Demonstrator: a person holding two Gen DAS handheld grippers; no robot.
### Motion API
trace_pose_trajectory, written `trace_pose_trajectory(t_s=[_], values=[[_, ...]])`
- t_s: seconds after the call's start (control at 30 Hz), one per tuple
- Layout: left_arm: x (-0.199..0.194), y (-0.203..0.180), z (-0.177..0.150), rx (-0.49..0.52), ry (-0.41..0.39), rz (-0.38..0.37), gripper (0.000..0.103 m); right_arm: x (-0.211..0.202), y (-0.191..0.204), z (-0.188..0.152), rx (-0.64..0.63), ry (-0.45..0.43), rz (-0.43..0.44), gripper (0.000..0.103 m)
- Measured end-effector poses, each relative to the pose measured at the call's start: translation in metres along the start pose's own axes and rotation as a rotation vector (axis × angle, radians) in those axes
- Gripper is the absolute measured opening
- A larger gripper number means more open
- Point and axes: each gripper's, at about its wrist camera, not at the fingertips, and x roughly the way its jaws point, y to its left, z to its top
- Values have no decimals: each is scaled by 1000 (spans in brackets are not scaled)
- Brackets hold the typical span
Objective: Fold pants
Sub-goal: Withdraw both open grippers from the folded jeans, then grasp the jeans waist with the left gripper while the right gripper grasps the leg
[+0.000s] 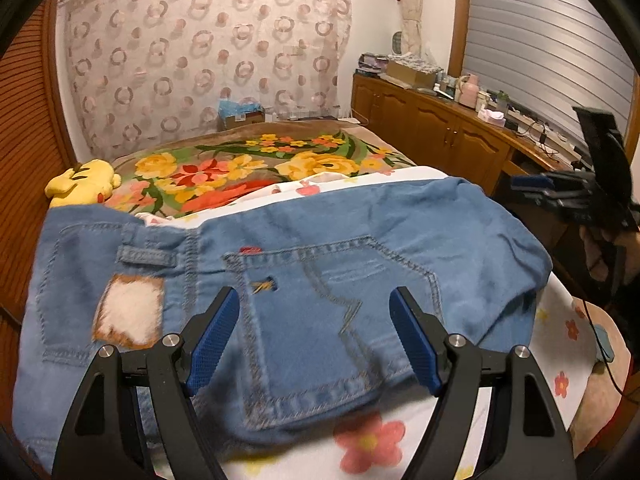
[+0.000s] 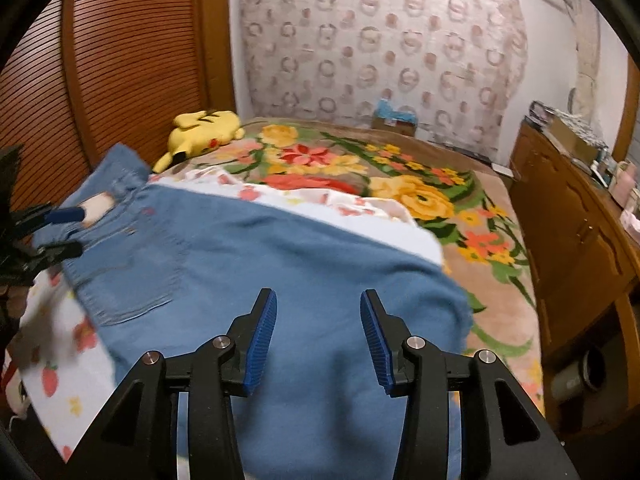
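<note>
Denim pants [image 1: 320,248] lie folded on my bed; their patch [image 1: 130,312] reads blank, no lettering legible. Left gripper [image 1: 314,332] and right gripper [image 2: 318,336] both gape, holding nothing.

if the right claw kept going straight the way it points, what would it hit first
Most likely the folded jeans: the right claw, jaws open and empty, angles down at the plain denim just ahead, though depth is hard to judge.
</note>
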Motion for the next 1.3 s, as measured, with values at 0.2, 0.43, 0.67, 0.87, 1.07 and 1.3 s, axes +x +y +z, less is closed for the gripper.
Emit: trace_pose_trajectory(t_s=[0.2,0.43,0.67,0.87,1.07,1.3], values=[[-20,13,-17,-18,-8,39,78,-6,27,-17,-27,8,62,48],[-38,32,-37,-47,-8,78,78,-12,41,-13,-34,-19,114,48],[-58,48,-53,-82,-39,100,78,-16,62,-19,-58,-37,147,48],[-76,58,-65,-80,-48,122,78,-17,74,-28,-79,-29,174,48],[-65,72,-71,-74,-9,127,65,5,87,-42,-114,16,181,56],[-26,82,-72,-65,79,134,49,34,87,-51,-155,81,124,57]])
